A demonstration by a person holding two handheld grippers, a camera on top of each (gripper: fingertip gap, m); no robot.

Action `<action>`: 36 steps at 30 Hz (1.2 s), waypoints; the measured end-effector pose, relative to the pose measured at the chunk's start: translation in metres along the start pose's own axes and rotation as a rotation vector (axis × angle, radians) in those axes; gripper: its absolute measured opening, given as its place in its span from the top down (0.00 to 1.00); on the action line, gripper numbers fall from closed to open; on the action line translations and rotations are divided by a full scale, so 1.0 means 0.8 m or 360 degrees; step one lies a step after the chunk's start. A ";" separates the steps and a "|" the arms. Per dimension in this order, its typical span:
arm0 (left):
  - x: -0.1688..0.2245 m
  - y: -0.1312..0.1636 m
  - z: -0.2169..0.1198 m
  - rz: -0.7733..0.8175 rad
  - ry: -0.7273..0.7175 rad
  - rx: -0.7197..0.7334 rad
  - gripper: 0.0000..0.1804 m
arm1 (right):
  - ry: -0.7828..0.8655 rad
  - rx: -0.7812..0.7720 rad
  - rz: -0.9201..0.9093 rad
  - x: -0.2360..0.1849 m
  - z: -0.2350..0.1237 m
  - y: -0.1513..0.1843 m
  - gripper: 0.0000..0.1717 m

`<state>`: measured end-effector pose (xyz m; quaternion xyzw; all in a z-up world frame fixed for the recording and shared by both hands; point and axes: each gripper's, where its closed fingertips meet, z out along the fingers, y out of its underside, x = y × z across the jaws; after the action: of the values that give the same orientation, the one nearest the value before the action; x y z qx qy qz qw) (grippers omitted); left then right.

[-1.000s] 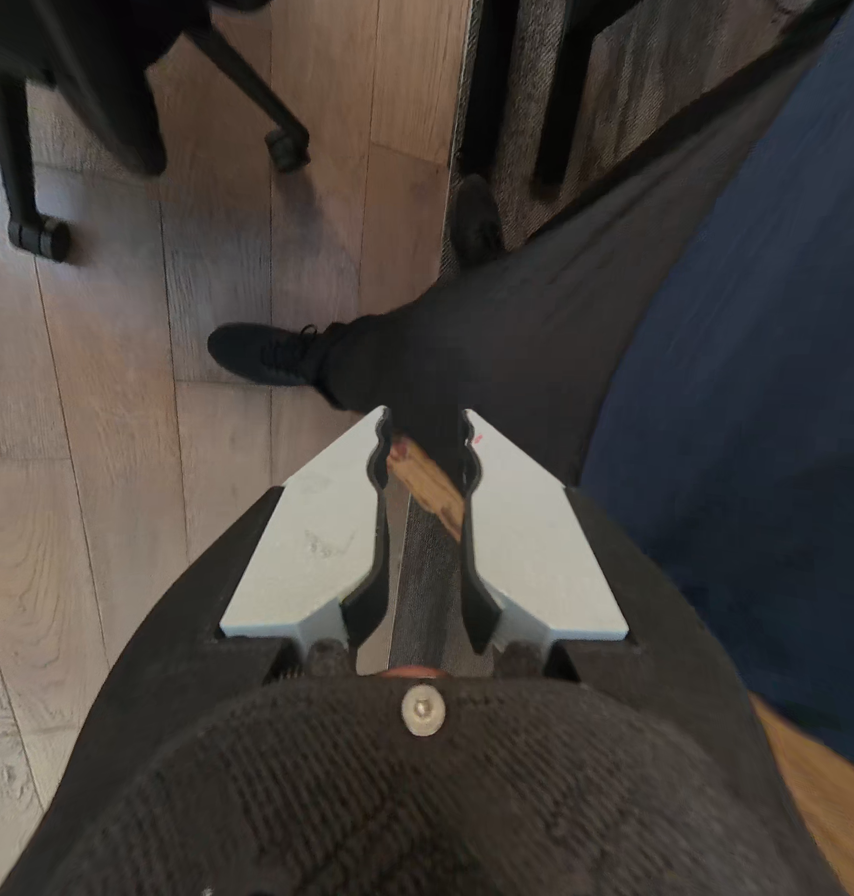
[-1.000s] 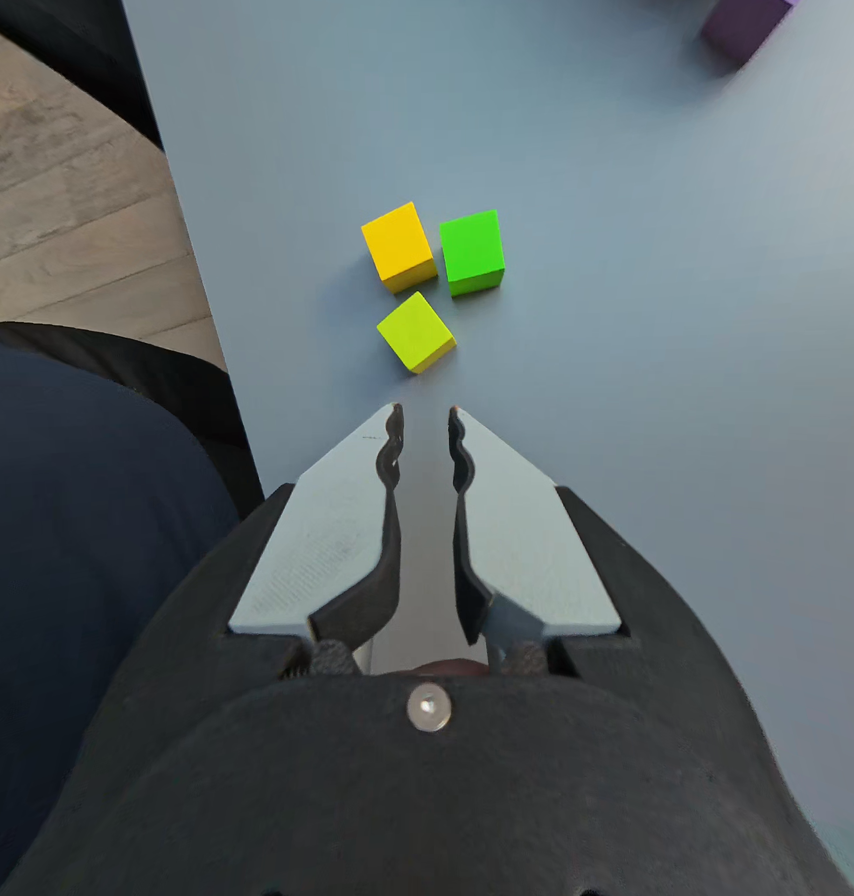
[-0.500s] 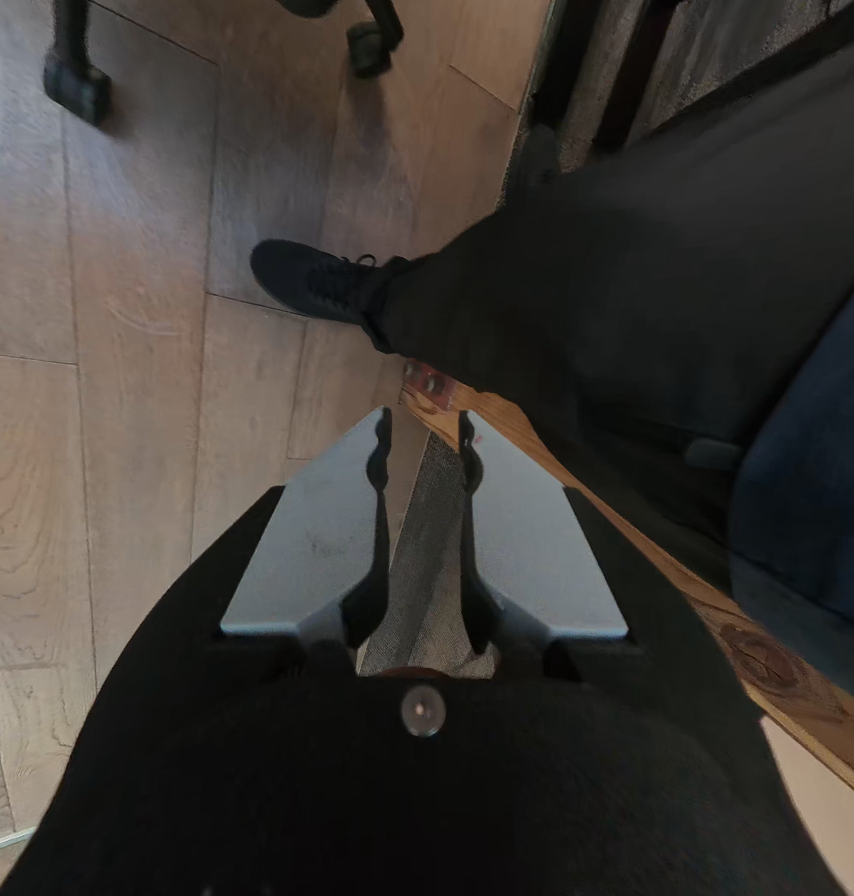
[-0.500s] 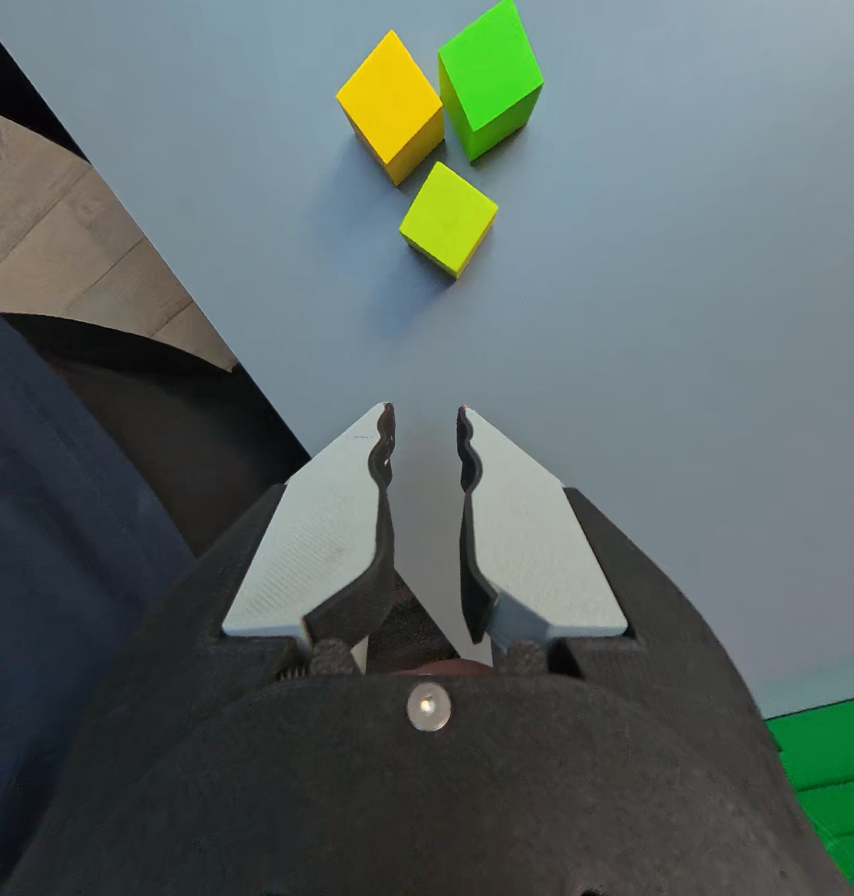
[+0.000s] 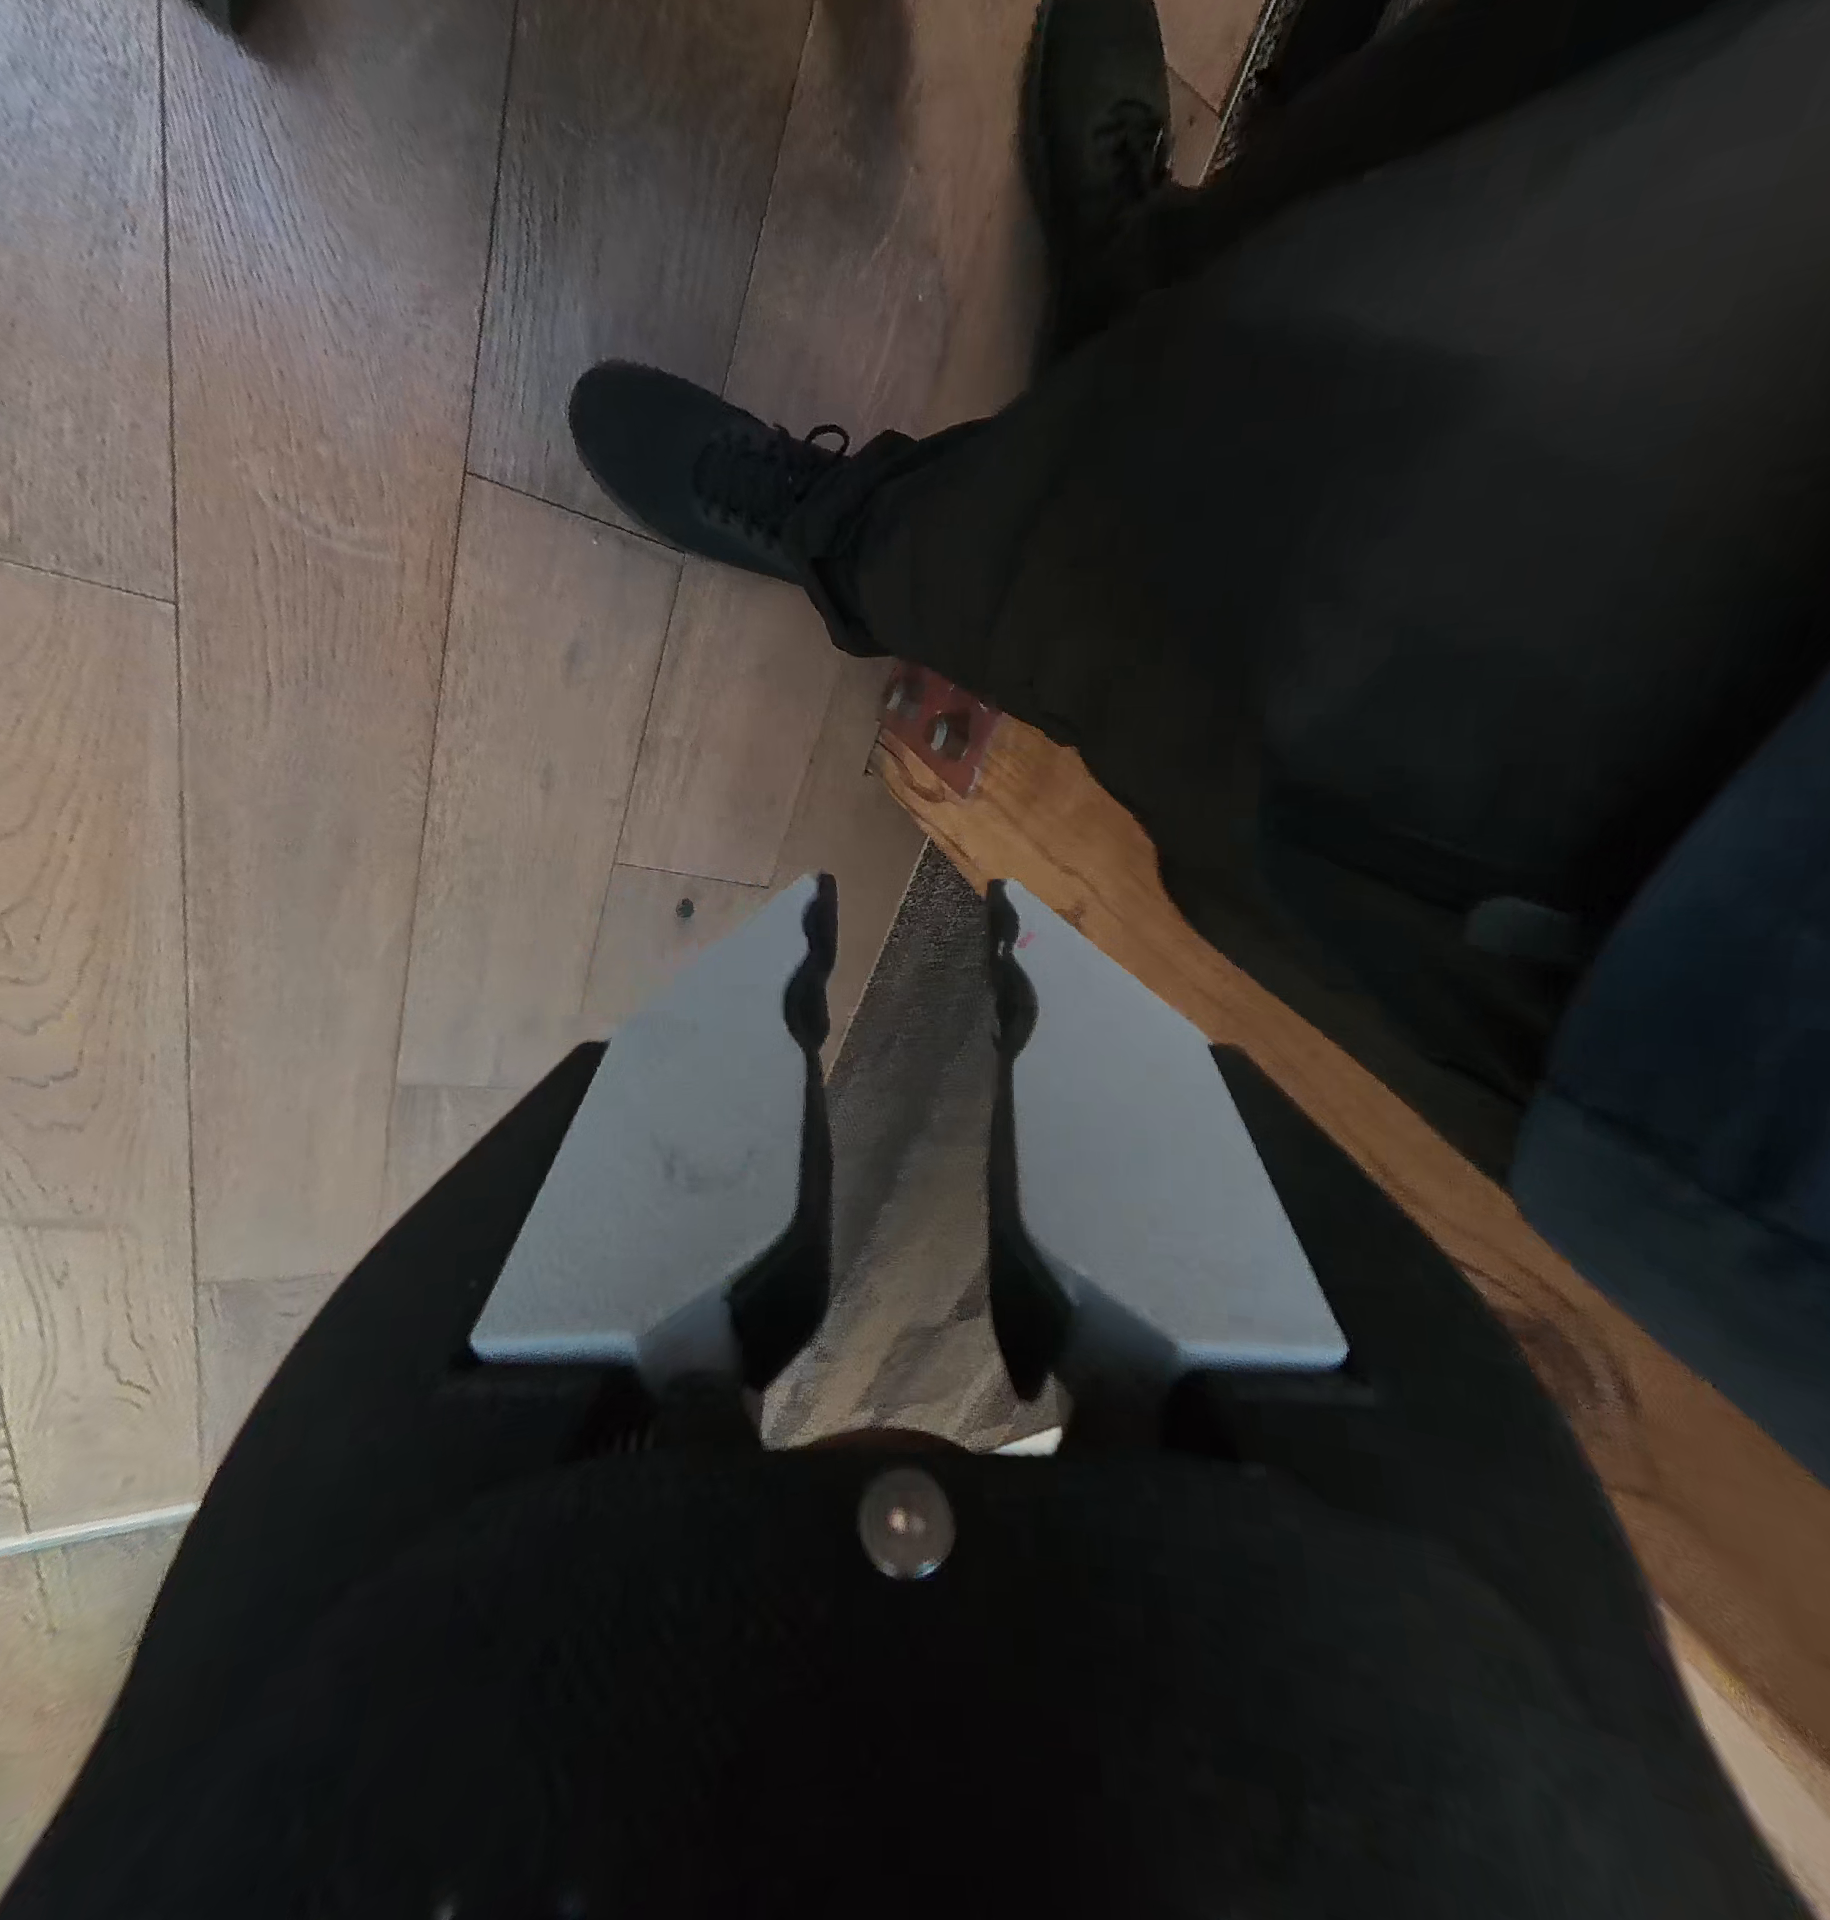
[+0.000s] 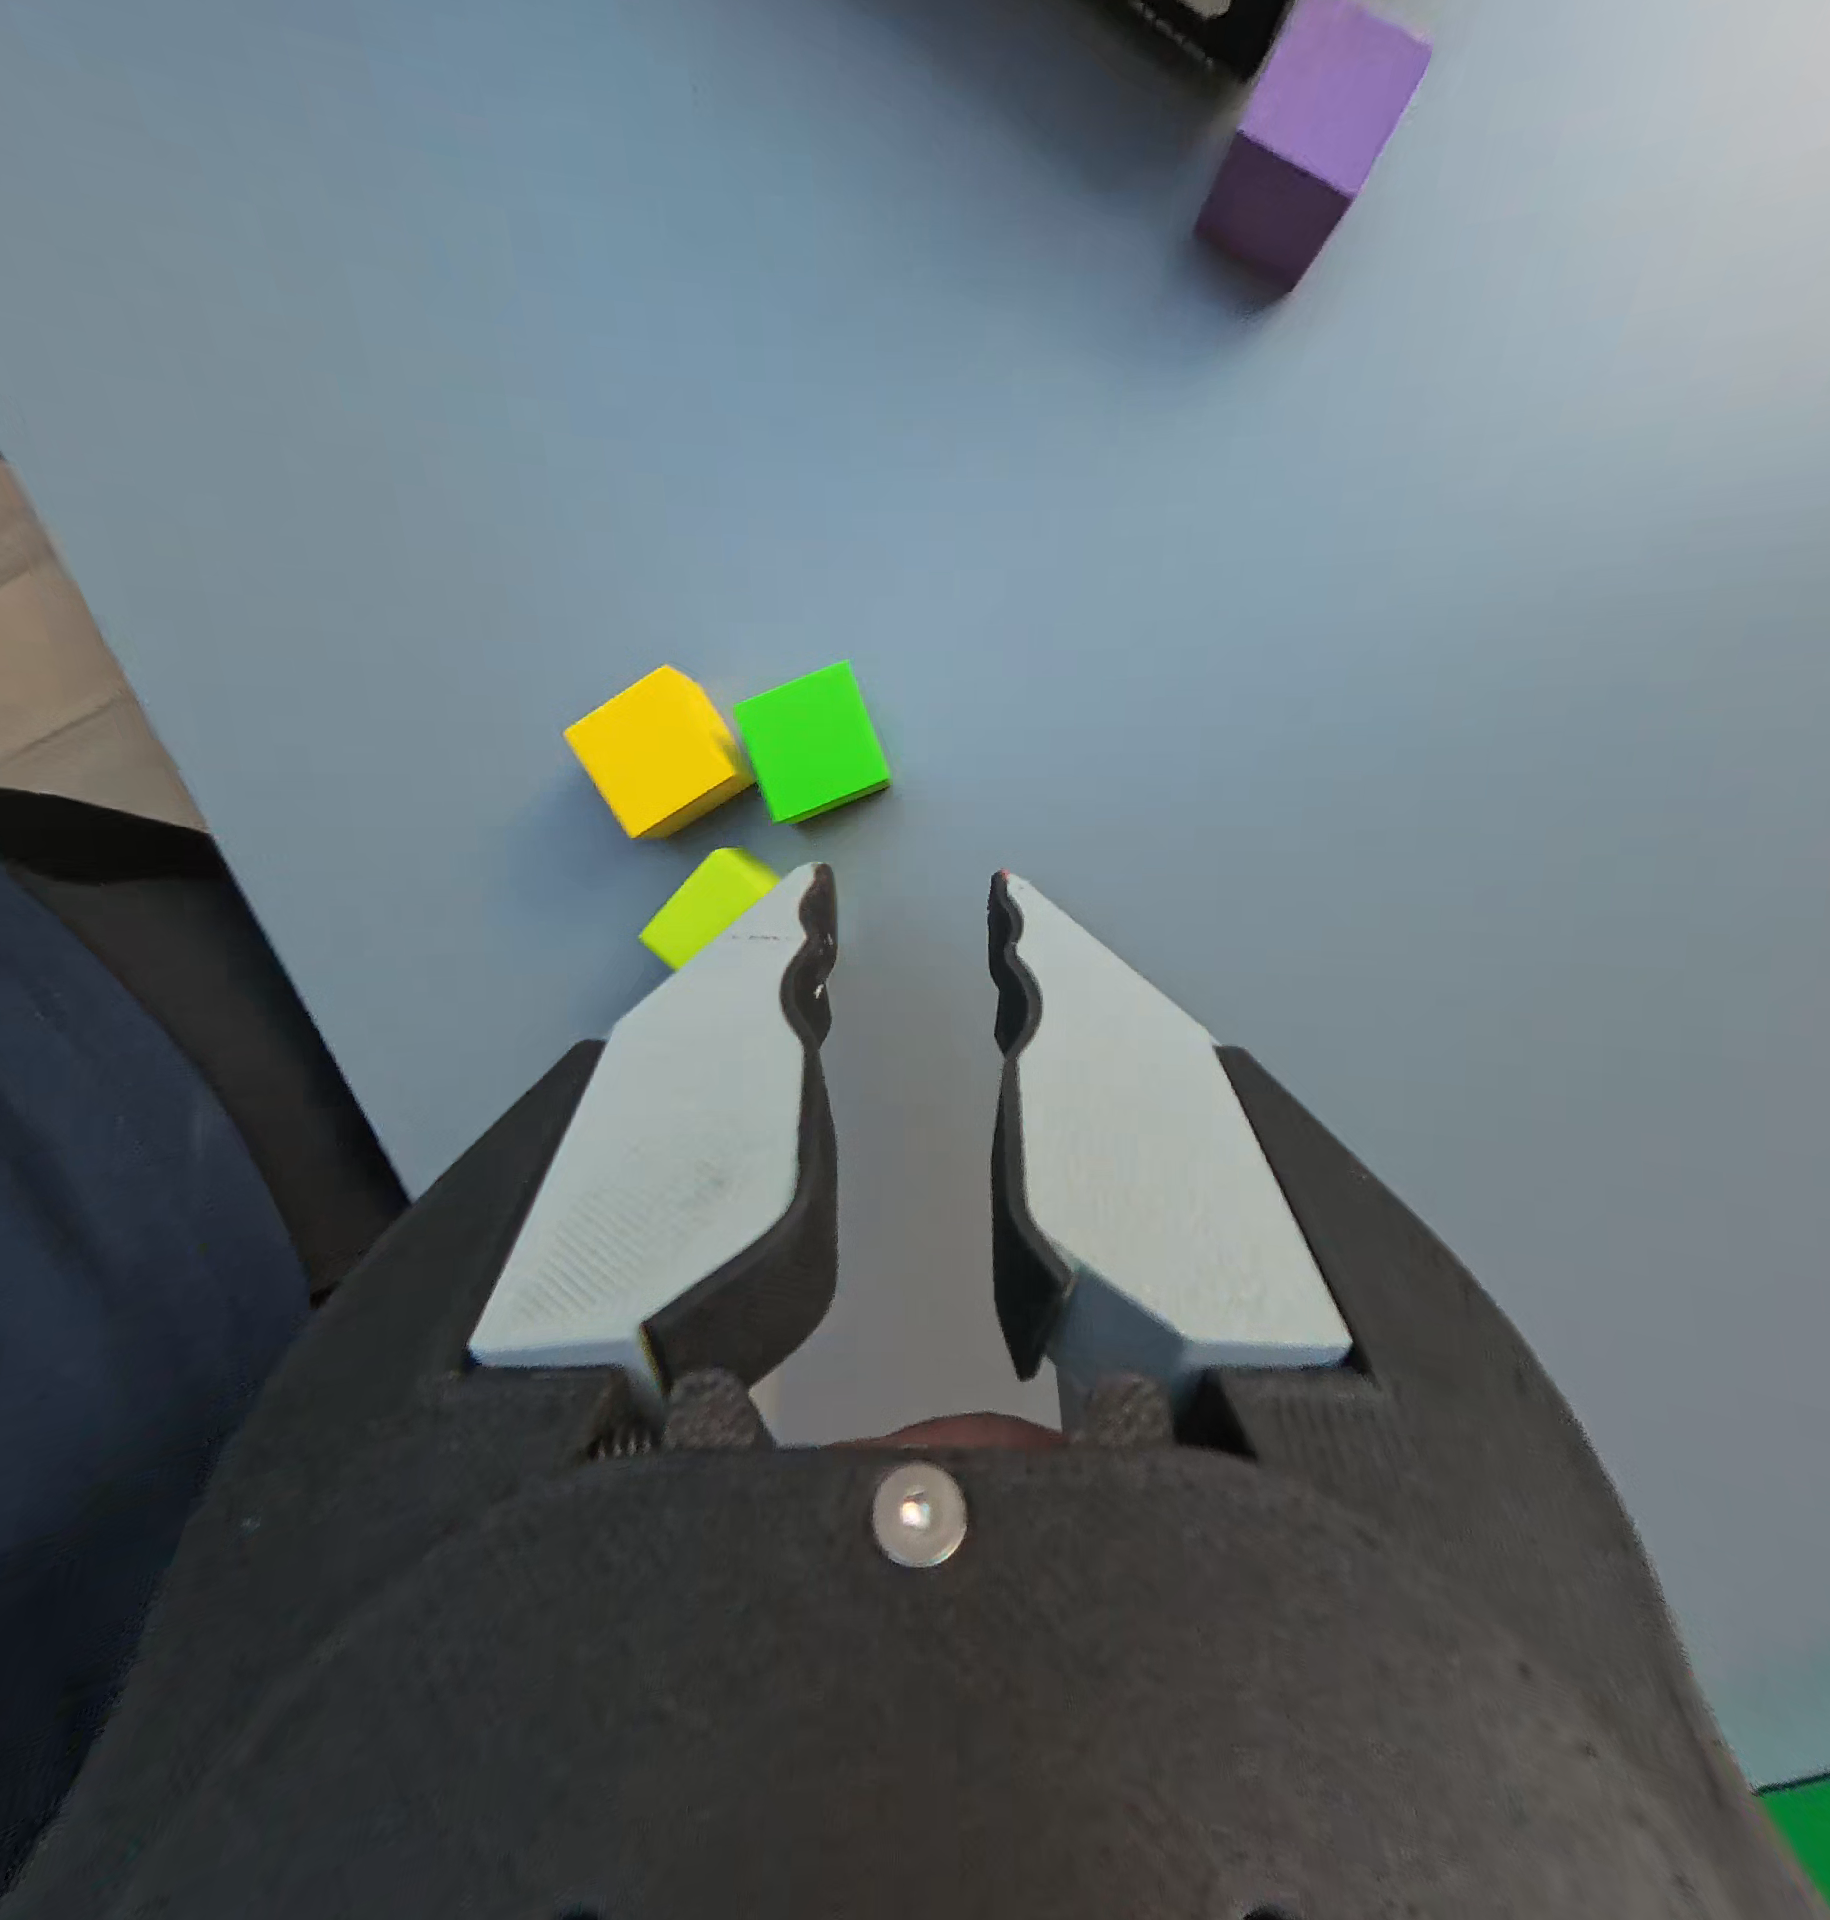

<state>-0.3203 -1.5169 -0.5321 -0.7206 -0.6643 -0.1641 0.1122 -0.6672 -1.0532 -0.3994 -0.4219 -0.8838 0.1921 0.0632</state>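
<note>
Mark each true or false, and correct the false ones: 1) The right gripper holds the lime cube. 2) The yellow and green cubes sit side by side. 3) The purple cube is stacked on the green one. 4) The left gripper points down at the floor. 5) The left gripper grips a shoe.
1) False. The right gripper is open with only bare table between its fingers; the lime cube lies outside its left finger.
2) True. The yellow cube and green cube sit side by side.
3) False. The purple cube stands apart, far off on the table.
4) True. The left gripper faces the floor.
5) False. It is open and holds nothing; the shoe is on the floor.
</note>
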 end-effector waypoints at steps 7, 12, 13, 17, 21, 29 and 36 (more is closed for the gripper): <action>0.065 -0.017 -0.022 0.0095 -0.0087 -0.0168 0.85 | -0.0364 0.0041 -0.0300 -0.010 0.014 -0.020 0.81; 0.095 -0.048 -0.038 0.0097 -0.0174 -0.0188 0.86 | -0.0425 -0.0017 -0.0597 -0.027 0.048 -0.018 0.85; 0.102 -0.052 -0.040 0.0111 -0.0182 -0.0192 0.86 | -0.0440 -0.0042 -0.0622 -0.028 0.054 -0.016 0.84; 0.120 -0.059 -0.045 0.0194 -0.0221 -0.0232 0.86 | -0.0343 0.0040 -0.0633 0.006 0.054 -0.038 0.85; 0.131 -0.053 -0.045 0.0200 -0.0229 -0.0261 0.86 | -0.0227 0.0072 -0.0481 0.076 0.054 -0.048 0.85; 0.140 -0.031 -0.044 0.0144 -0.0234 -0.0263 0.86 | -0.0365 0.0175 -0.0477 0.085 0.044 -0.079 0.71; 0.144 0.001 -0.038 0.0154 -0.0228 -0.0338 0.86 | -0.0372 0.0085 -0.0814 0.101 0.068 -0.141 0.71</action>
<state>-0.3149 -1.4225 -0.4597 -0.7694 -0.6140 -0.1760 -0.0046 -0.8145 -1.0707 -0.4090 -0.1582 -0.9575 0.2406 0.0183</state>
